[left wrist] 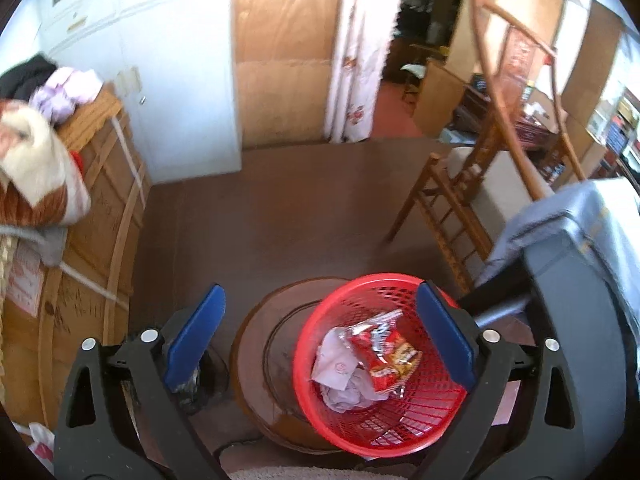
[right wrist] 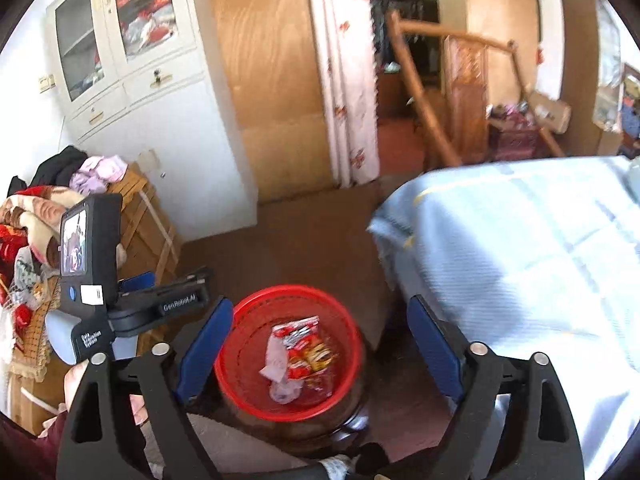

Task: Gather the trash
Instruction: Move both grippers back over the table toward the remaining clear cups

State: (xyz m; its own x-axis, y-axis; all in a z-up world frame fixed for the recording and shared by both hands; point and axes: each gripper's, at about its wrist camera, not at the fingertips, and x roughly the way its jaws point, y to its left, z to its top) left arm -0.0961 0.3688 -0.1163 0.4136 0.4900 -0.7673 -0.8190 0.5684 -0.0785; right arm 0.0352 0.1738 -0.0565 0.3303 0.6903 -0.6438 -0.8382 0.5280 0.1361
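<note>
Both grippers [left wrist: 320, 340] [right wrist: 320, 344] spread empty, round red mesh basket [left wrist: 344, 432], crumpled wrappers [left wrist: 376, 356]

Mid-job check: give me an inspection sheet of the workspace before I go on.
Surface: brown floor; a round wooden stool carries the basket.
Job's things: red mesh basket holds a red snack wrapper and crumpled white paper.
Clutter: blankets and clothes piled on a wooden crate.
Grippers: left gripper open, empty; right gripper open, empty, fingers either side of the basket in view.
Cables: nothing seen.
Surroundings: white cabinet, wooden door, floral curtain, wooden chair, pale blue cloth.
</note>
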